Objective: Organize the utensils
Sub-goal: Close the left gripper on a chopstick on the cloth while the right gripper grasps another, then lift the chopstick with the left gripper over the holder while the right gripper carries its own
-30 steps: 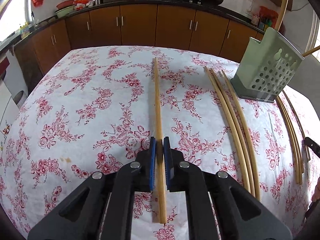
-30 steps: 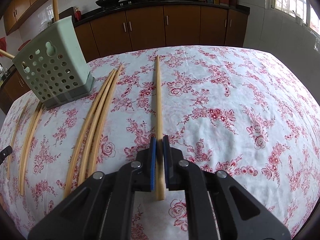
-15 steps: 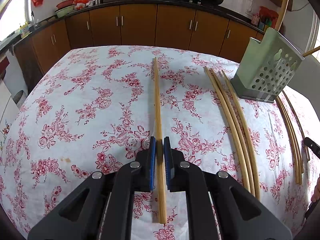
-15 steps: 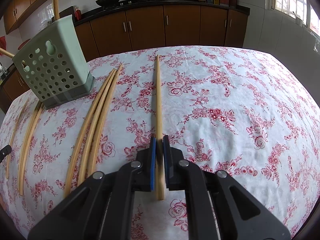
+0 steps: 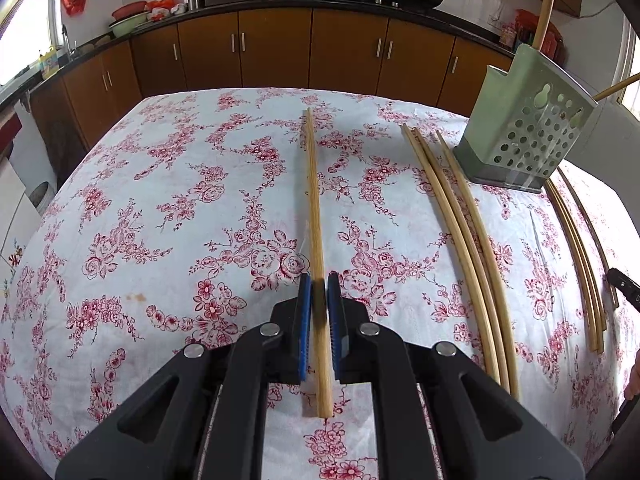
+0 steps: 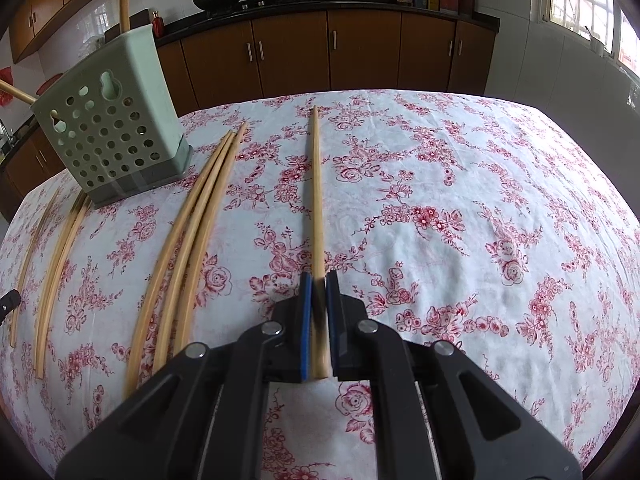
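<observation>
My left gripper (image 5: 319, 280) is shut on a long wooden chopstick (image 5: 314, 200) that points away over the floral tablecloth. My right gripper (image 6: 319, 278) is shut on another wooden chopstick (image 6: 317, 192) in the same way. A pale green perforated utensil holder (image 5: 520, 128) stands at the right in the left wrist view and at the left in the right wrist view (image 6: 116, 128), with chopsticks sticking up out of it. Three loose chopsticks (image 5: 460, 232) lie side by side between the holder and each held chopstick; they also show in the right wrist view (image 6: 188, 232).
More loose chopsticks (image 5: 580, 260) lie beyond the holder, seen also in the right wrist view (image 6: 56, 264). The table (image 6: 480, 200) carries a white cloth with red flowers. Brown kitchen cabinets (image 5: 280, 48) and a counter with woks stand behind it.
</observation>
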The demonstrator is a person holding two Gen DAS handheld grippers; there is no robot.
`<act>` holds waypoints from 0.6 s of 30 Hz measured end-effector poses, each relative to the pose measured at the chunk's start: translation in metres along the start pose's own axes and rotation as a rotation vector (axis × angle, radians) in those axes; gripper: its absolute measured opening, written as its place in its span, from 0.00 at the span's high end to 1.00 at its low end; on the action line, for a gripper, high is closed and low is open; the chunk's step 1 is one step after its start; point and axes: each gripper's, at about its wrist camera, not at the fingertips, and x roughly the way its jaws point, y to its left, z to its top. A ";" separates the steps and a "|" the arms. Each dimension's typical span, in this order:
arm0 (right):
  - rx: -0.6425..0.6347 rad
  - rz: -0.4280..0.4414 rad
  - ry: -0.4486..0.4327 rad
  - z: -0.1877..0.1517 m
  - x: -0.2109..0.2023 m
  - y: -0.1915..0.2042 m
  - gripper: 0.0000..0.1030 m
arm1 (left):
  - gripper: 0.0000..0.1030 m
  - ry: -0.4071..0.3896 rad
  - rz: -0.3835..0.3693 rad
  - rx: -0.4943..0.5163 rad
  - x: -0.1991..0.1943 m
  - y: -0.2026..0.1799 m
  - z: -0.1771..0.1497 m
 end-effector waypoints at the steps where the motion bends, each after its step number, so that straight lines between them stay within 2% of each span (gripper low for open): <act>1: -0.002 -0.002 0.000 0.000 0.000 0.001 0.92 | 0.91 0.000 0.000 0.001 -0.001 0.000 -0.001; 12: -0.009 0.004 0.003 -0.006 -0.008 0.002 0.92 | 0.91 0.004 0.006 0.015 -0.010 -0.002 -0.011; 18: -0.006 0.017 -0.003 -0.009 -0.015 0.001 0.92 | 0.92 0.014 0.023 0.055 -0.015 -0.004 -0.016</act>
